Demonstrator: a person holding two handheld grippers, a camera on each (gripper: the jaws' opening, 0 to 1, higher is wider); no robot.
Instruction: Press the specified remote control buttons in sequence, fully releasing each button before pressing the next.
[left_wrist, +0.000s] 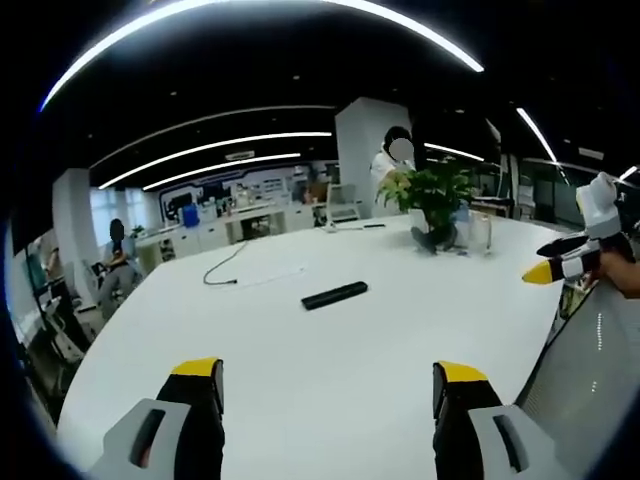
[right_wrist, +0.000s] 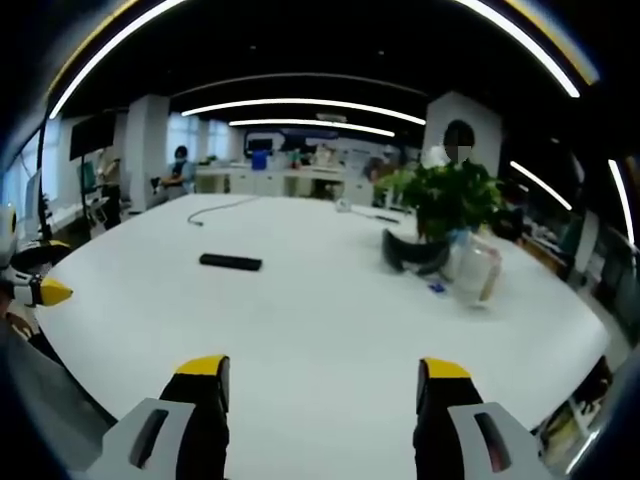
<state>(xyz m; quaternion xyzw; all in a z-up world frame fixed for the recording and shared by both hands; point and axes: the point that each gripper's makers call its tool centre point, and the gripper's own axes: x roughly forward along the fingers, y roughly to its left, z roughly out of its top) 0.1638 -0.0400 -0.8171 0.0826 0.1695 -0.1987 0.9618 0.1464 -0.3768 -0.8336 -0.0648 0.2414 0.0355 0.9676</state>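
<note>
Remote control (left_wrist: 335, 295) is seen lying flat on the white table (left_wrist: 330, 400), well ahead of both grippers and touched by neither; in the right gripper view it sits up and to the left (right_wrist: 231, 262), apart from the potted plant (right_wrist: 450, 200) and the clear jug (right_wrist: 476, 272). Left gripper (left_wrist: 330, 385) is held with jaws wide apart, nothing between them; right gripper (right_wrist: 320, 385) likewise spread and empty. The right gripper is also caught at the right edge of the left gripper view (left_wrist: 575, 262), and the left one at the left edge of the right gripper view (right_wrist: 35, 290), both well off the remote. A black cable (left_wrist: 225, 265) lies farther back on the table. Buttons cannot be made out at this range. The step in hand is judged to be the approach, with no press begun. For a clean press, one jaw tip should be brought down over the named button, squarely from above, so neighbouring keys are not caught. The remote is light and may slide, so it may need to be steadied with the other gripper. Each button should be fully released before the next, and the remote kept in view throughout.
</note>
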